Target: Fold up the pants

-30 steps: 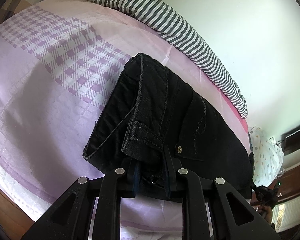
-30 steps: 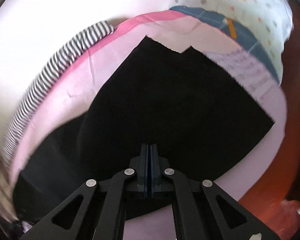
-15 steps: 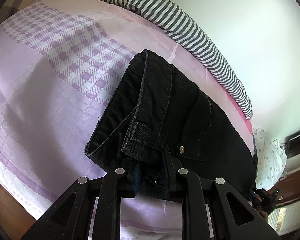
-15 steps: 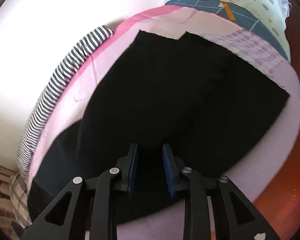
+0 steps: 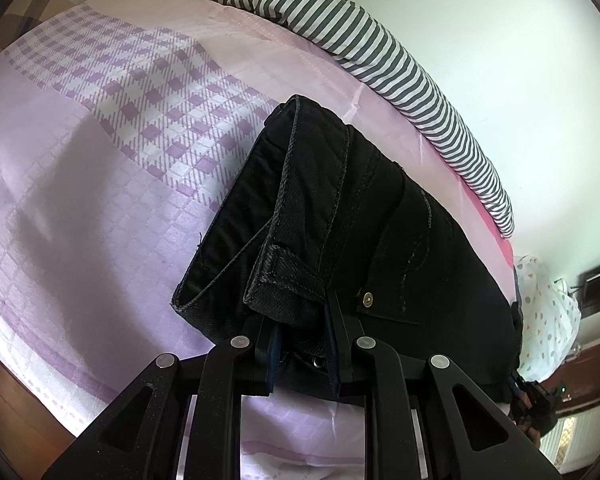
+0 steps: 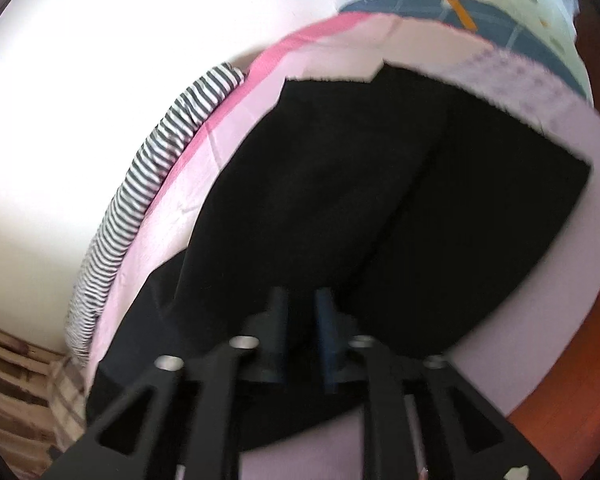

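Observation:
Black pants (image 5: 340,216) lie along the pink and lilac bed. In the left wrist view their waistband end with a brass rivet (image 5: 367,299) bunches up right at my left gripper (image 5: 302,354), whose jaws are shut on the waistband fabric. In the right wrist view the leg part (image 6: 400,208) spreads flat, its two hems at the far end. My right gripper (image 6: 302,332) is open just above the cloth with a gap between its blue pads and holds nothing.
A grey and white striped pillow (image 5: 360,36) runs along the wall behind the pants, also in the right wrist view (image 6: 148,184). A dotted white cloth (image 5: 548,312) lies at the bed's far end. Wooden floor (image 6: 580,360) shows past the bed edge (image 5: 32,364).
My right gripper has opened and let go of the pants leg, then moved slightly above it. My left gripper still holds the waistband and shifted a little.

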Motion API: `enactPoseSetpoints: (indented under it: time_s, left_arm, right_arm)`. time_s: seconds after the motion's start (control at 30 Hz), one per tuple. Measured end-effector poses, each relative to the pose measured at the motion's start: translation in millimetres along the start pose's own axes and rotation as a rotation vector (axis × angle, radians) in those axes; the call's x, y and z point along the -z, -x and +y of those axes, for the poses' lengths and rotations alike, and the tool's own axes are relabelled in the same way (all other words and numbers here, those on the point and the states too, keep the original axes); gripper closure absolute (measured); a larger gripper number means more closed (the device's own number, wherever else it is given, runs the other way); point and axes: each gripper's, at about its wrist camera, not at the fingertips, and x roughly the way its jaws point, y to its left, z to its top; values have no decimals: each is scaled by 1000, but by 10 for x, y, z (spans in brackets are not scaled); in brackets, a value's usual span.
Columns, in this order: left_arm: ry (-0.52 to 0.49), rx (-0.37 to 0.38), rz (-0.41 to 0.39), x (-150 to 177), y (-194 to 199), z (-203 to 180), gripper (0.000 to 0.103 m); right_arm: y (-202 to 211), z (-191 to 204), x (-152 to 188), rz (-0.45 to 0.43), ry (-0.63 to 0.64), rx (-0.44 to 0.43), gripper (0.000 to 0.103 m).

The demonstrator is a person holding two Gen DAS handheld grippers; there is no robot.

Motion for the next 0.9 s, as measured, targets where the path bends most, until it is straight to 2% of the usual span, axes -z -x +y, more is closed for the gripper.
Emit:
enactPoseSetpoints:
  time_s: [0.03, 0.13, 0.2, 0.37, 0.4, 0.43, 0.47, 0.57, 0.77, 0.9]
  left_arm:
    - [-4, -1, -1, -1, 0, -3, 84]
    - [-6, 0, 1, -10, -11, 8, 84]
    - [-3, 1, 3, -10, -9, 7, 84]
    - [-10, -6, 6, -6, -1, -7, 84]
    - [-9, -7, 5, -5, 0, -9, 84]
    - [-10, -9, 4, -2, 1, -16, 84]
    - [-12, -12, 3, -1, 2, -20, 84]
    - [-10, -13, 7, -13, 2, -25, 84]
    - [-34, -25, 4, -41, 46, -46, 84]
    - [-42, -29, 6, -77, 111, -17, 84]
  right_arm:
    - [5, 4, 62, 10, -2, -4, 69]
    - [-28, 36, 256, 44, 3, -45, 69]
    - [-40, 88, 343, 18, 25, -55, 68]
    - [-212, 88, 248, -10, -25, -170, 69]
    - [-236, 80, 210, -11, -38, -191, 71]
    - [-263, 73, 168, -12, -52, -207, 78]
    - [-273, 71, 141, -4, -55, -202, 89]
    - [-222, 118, 103, -2, -45, -186, 97]
    - [69, 300, 203, -27, 43, -85, 99]
    - [164, 345, 345, -9, 82, -22, 99]
